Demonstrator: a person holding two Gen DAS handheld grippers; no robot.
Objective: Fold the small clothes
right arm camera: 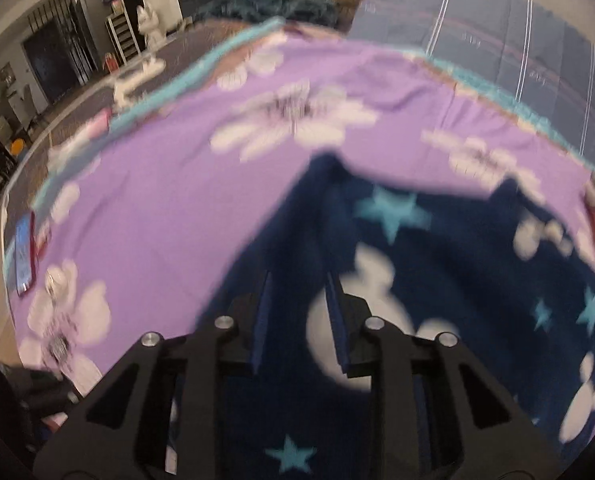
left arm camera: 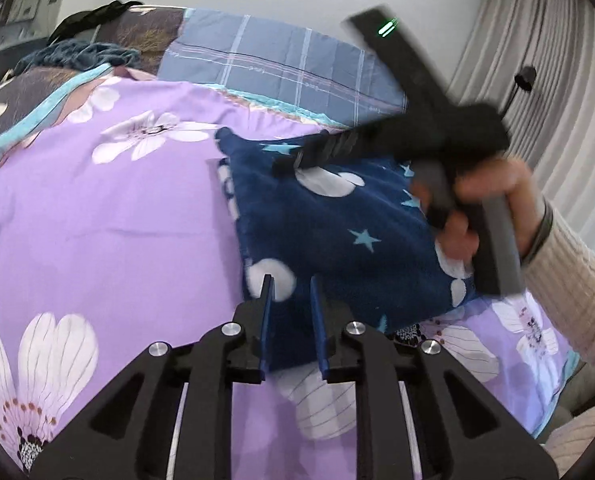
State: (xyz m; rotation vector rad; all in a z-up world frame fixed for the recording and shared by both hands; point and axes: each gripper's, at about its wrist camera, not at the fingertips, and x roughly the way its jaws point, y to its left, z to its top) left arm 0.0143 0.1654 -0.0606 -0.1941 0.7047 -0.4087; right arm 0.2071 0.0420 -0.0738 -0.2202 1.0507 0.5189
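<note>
**Both grippers parted over the navy star garment on the bed**

My left gripper (left arm camera: 291, 292) hangs low over the near edge of the navy garment (left arm camera: 337, 232), its two blue fingers (left arm camera: 266, 312) standing a little apart with a narrow gap between them. From its own camera I see cloth behind that gap, but the pads do not press on it; nothing is pinched there. My right gripper (right arm camera: 299, 300) shows in its own blurred view with its jaws likewise parted, pointing steeply down at the same navy cloth, and no fold caught between the pads. In the left camera I also see that right tool from outside, a black body with a green light, held by a hand (left arm camera: 493, 204) in a cream ribbed sleeve (left arm camera: 577, 280); its tip lies over the far side of the garment, smeared by blur.

The garment is a small fleece piece, dark blue with pale turquoise stars and white round shapes. It lies flat on the purple flowered bedspread (left arm camera: 97, 208), right of the middle in the left view, with its left edge straight. Beyond it I can make out a grey-blue checked pillow (left arm camera: 281, 60), and past that a heap of dark teal fabric (left arm camera: 77, 54) at the far side of the bed.
</note>
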